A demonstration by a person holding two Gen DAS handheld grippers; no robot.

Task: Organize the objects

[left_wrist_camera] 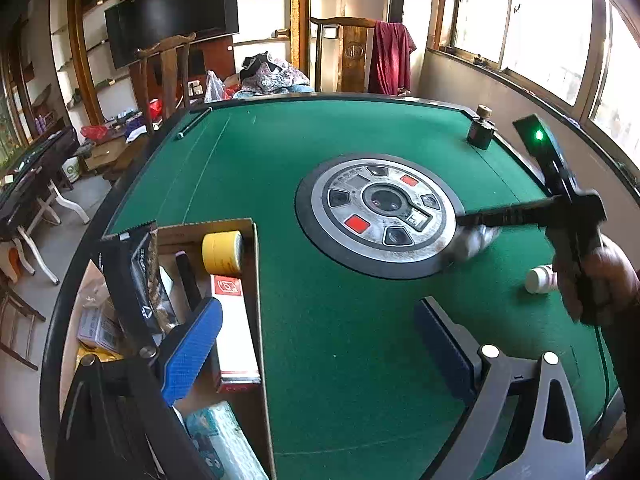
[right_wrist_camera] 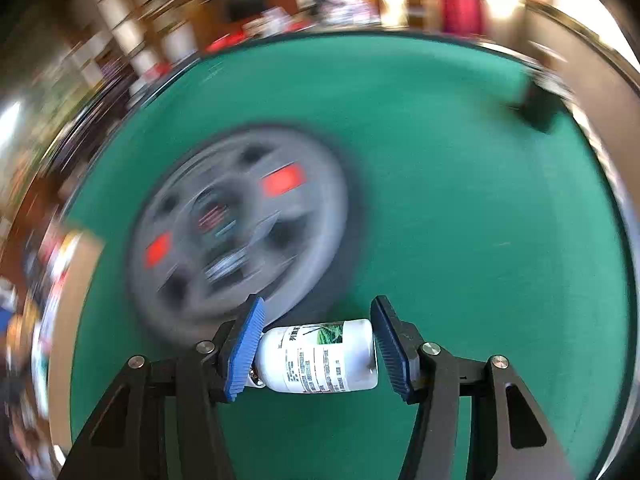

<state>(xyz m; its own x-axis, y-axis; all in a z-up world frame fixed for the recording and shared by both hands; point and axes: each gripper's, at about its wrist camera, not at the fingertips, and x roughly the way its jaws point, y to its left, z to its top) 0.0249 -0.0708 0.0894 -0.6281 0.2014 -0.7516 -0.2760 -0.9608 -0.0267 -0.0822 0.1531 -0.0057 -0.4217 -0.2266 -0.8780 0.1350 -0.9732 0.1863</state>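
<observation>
A white pill bottle [right_wrist_camera: 320, 356] with a printed label lies sideways between the blue pads of my right gripper [right_wrist_camera: 318, 350], which is shut on it end to end above the green felt. In the left wrist view the right gripper [left_wrist_camera: 476, 224] reaches over the table's centre dial with the bottle blurred white at its tips. A second white bottle [left_wrist_camera: 541, 279] lies on the felt by the hand. My left gripper [left_wrist_camera: 316, 340] is open and empty, beside the cardboard box [left_wrist_camera: 256, 280] at the left.
The box holds a yellow tape roll [left_wrist_camera: 222, 252], a red-and-white carton [left_wrist_camera: 234, 332], a dark snack bag [left_wrist_camera: 136, 280] and a blue-white pack [left_wrist_camera: 224, 440]. A round metal dial [left_wrist_camera: 380, 214] sits mid-table. A dark ink bottle [left_wrist_camera: 482, 130] stands at the far right corner. Chairs stand behind.
</observation>
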